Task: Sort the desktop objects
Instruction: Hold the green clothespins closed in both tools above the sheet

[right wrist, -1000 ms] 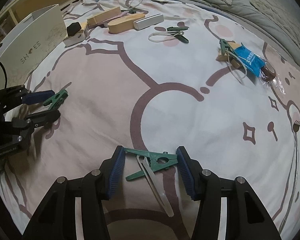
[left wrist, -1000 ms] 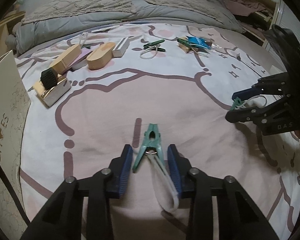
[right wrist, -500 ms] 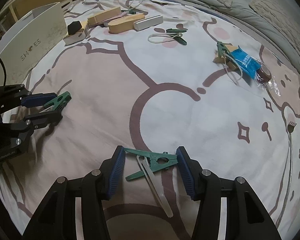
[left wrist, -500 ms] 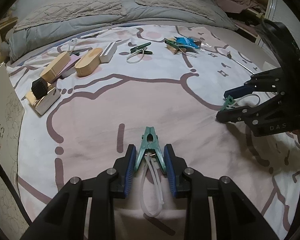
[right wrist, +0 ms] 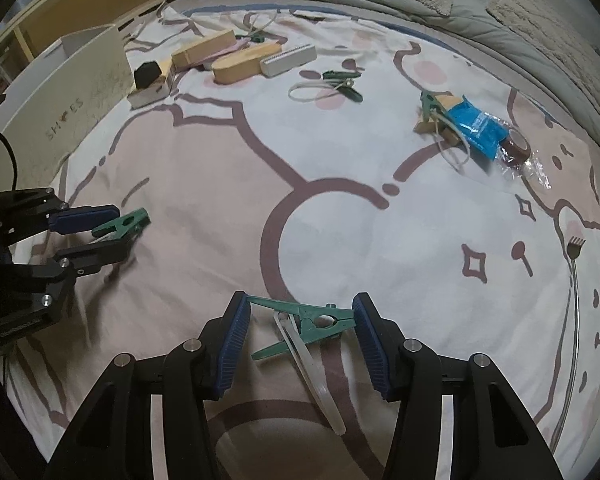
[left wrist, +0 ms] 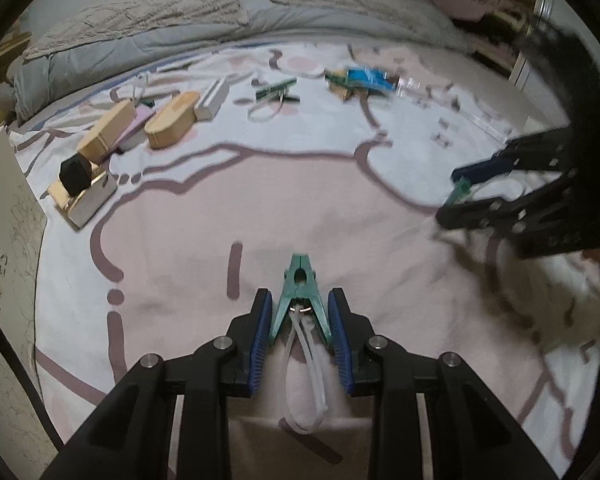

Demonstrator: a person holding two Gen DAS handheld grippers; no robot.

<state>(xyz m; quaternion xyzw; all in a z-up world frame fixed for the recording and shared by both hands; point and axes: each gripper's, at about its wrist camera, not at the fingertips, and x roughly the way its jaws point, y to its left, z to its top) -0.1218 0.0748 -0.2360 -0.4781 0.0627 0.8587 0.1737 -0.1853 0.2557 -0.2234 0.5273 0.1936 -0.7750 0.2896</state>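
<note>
- Left gripper (left wrist: 299, 295) pinching a green peg (left wrist: 299, 280) by its two handle legs, nose pointing ahead and away from the fingers; probably gripped there so the peg can be carried without springing open.
- White cord loop (left wrist: 302, 392) trailing from that peg back under the gripper, slack on the bed sheet (left wrist: 204, 216).
- Right gripper (right wrist: 302, 299) closed on a second green peg (right wrist: 320, 318) lying crosswise, one handle tip against the left pad and the nose against the right; an end-to-end hold, likely less secure, with the other handle leg hanging free below.
- Pale strap (right wrist: 312, 368) from this peg running back between the fingers.
- Both pegs low over the sheet, directly at the fingertips.
- Far ahead of the right gripper: wooden blocks (right wrist: 204, 54), two loose dark pegs (right wrist: 342, 82), a blue packet (right wrist: 476, 128).
- Ahead and to its left, beyond the left gripper: a white shoe box (right wrist: 68, 108), plausibly the sorting bin.
- Nothing between the grippers and the box; dangling cords the only likely snag.
</note>
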